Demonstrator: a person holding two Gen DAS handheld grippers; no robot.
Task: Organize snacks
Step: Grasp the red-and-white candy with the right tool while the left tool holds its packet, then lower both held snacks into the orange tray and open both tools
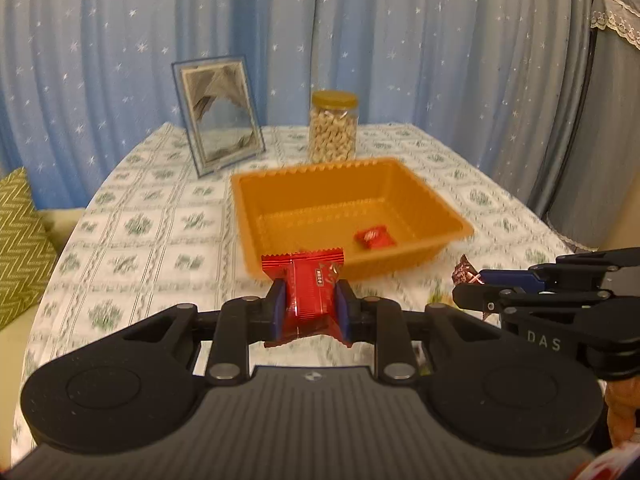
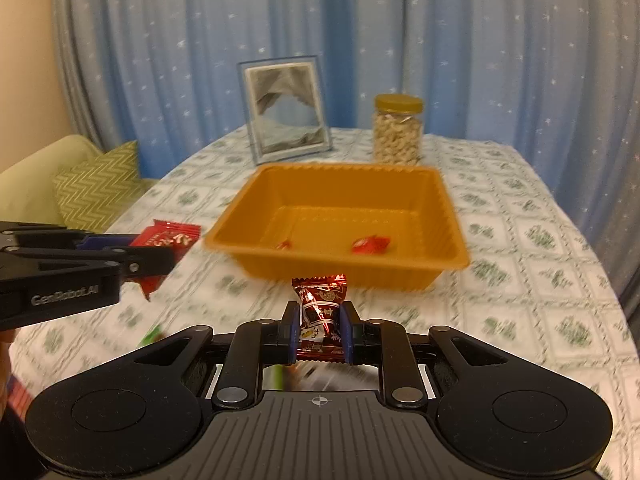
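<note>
On the left, the left gripper (image 1: 311,300) is clamped on a bright red snack packet (image 1: 310,292), held above the patterned tablecloth (image 1: 132,224) in front of the orange tray (image 1: 452,216). Its own camera finds one red candy (image 1: 374,237) in the tray; the right camera picks out a second, smaller red piece (image 2: 285,245) further left. On the right, the right gripper (image 2: 319,326) is closed tight on a dark red snack packet (image 2: 320,312). A picture frame (image 2: 285,106) and jar of nuts (image 2: 398,130) stand behind the tray.
</note>
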